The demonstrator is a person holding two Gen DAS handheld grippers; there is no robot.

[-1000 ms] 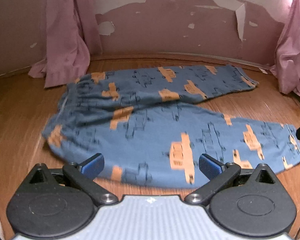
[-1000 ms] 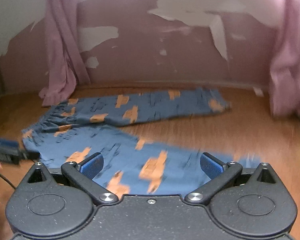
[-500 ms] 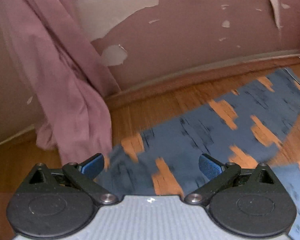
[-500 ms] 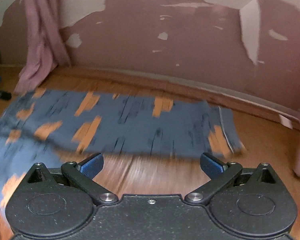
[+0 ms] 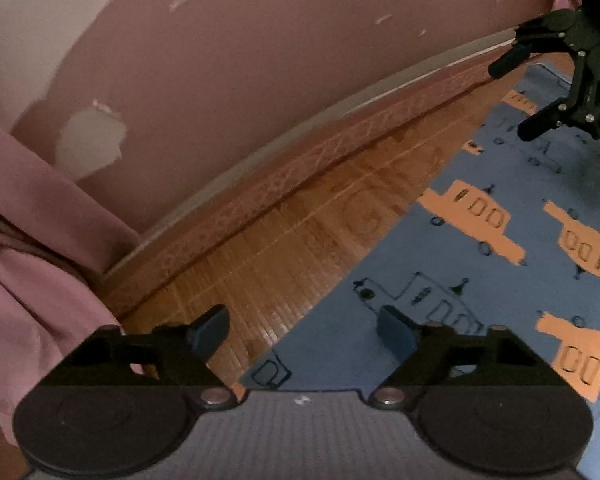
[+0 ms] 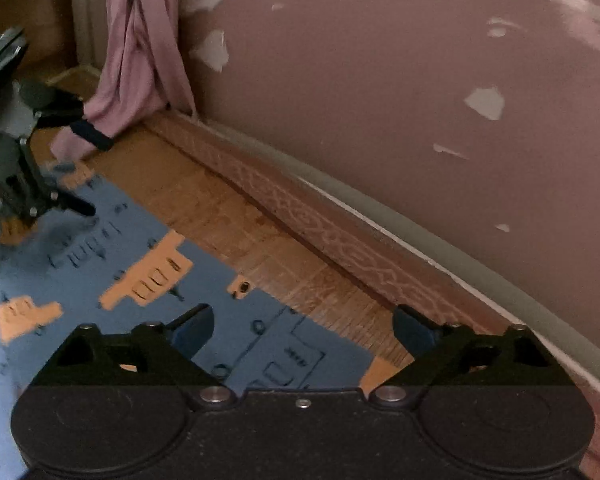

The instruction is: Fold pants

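Two claws spread apart, left claw (image 5: 304, 334) and right claw (image 6: 302, 328), low over blue pants (image 5: 480, 280), wooden floor (image 5: 300, 240)

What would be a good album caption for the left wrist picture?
Open left hand-held gripper poised over the far edge of blue patterned pants on a wooden floor.

The pants (image 5: 460, 264) run off the right and bottom edges of the left wrist view, so the waistband and hems stay out of sight; in the right wrist view they run off the left edge, where the print smears into blur. The right gripper (image 5: 512, 96) is cut by the top right corner, its body lost in shadow. The left gripper (image 6: 88, 176) is blurred at the left edge, perhaps just above the cloth; contact cannot be told. The pink curtain (image 6: 140, 48) is cropped at the top.
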